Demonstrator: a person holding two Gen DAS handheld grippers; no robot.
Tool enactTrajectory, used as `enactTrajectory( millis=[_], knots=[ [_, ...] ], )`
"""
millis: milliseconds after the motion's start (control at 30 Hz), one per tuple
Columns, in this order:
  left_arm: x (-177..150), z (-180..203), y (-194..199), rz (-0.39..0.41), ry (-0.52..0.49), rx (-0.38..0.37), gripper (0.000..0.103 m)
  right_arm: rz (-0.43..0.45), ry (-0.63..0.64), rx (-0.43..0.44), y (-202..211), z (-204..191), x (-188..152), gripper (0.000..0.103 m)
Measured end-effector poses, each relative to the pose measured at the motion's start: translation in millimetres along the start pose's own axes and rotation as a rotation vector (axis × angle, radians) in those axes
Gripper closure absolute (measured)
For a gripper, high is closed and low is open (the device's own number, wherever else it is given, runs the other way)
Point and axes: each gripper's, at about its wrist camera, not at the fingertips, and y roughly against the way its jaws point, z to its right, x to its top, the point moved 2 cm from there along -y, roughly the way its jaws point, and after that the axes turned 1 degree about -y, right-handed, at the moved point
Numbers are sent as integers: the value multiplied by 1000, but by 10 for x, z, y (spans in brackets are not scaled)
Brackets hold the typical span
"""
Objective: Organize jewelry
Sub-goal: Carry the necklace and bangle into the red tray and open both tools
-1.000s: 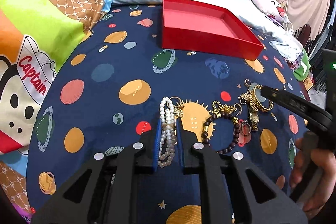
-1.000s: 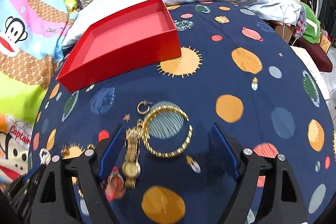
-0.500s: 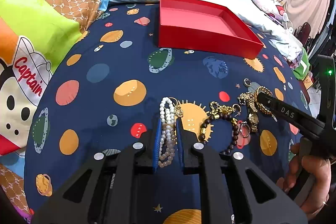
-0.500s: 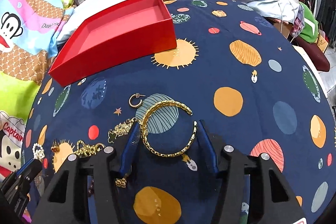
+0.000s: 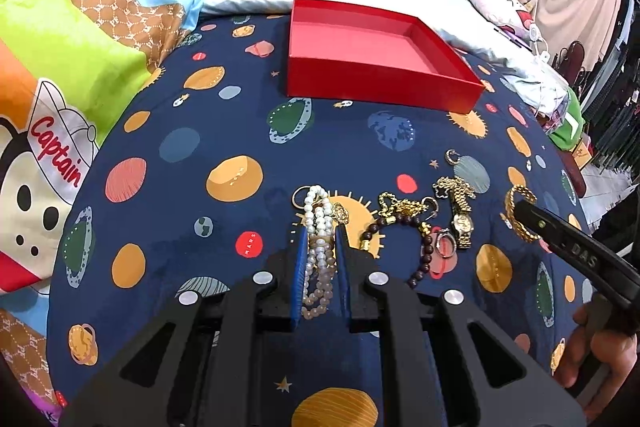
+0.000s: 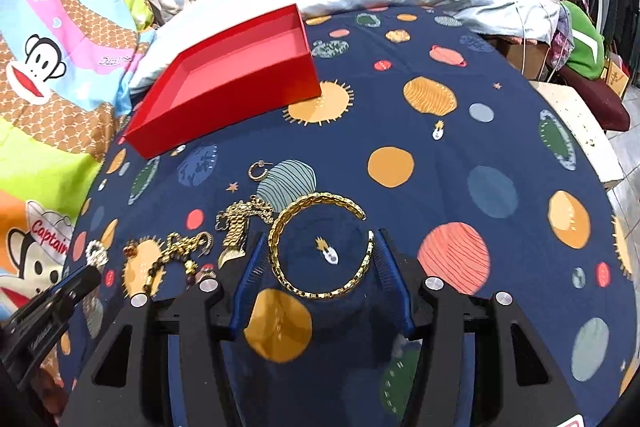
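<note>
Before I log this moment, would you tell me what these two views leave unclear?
- Gold watch: right wrist view, its lower part is hidden behind the right tongs.
- Gold bangle: left wrist view, partly covered by the right tongs' finger.
- Dark bead bracelet: right wrist view, too small and partly hidden.

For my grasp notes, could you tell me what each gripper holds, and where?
Left gripper pinches the pearl bracelet across its strands; right gripper clamps the gold bangle at opposite sides.
</note>
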Motion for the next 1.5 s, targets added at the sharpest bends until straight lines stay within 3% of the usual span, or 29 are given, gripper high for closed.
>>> enactTrajectory(
  millis=[233, 467, 667, 867, 1033, 1200, 1267, 1333, 1400, 1500],
  knots=[
    [166, 83, 139, 34, -20, -22, 90, 69, 41, 46, 351, -106, 202, 50],
    [825, 175, 64, 73, -28, -106, 90, 116, 89, 150, 288, -363, 907, 50],
    [1719, 284, -351, 137, -84, -100, 89, 107, 154, 177, -278, -669, 1693, 50],
    [2443, 296, -1097, 118, -74, -115, 89, 38, 177, 169, -1087, -855, 2264, 50],
    [2733, 231, -1655, 69, -57, -96, 89, -31, 156, 148, -1678, -839, 2494, 50],
    [2804, 137, -1884, 53, -58, -73, 89, -92, 168, 116, -2034, -847, 2579, 49],
    [2807, 113, -1893, 57, -66, -57, 84, -107, 184, 100, -2111, -874, 2597, 49],
    [2795, 73, -1886, 59, -66, -35, 61, -106, 202, 81, -2134, -900, 2597, 47],
    [2775, 34, -1817, 72, -56, -22, 53, -89, 227, 53, -2104, -914, 2591, 42],
    [2744, -40, -1672, 82, -43, -12, 50, -41, 234, 48, -1855, -921, 2556, 42]
  ],
)
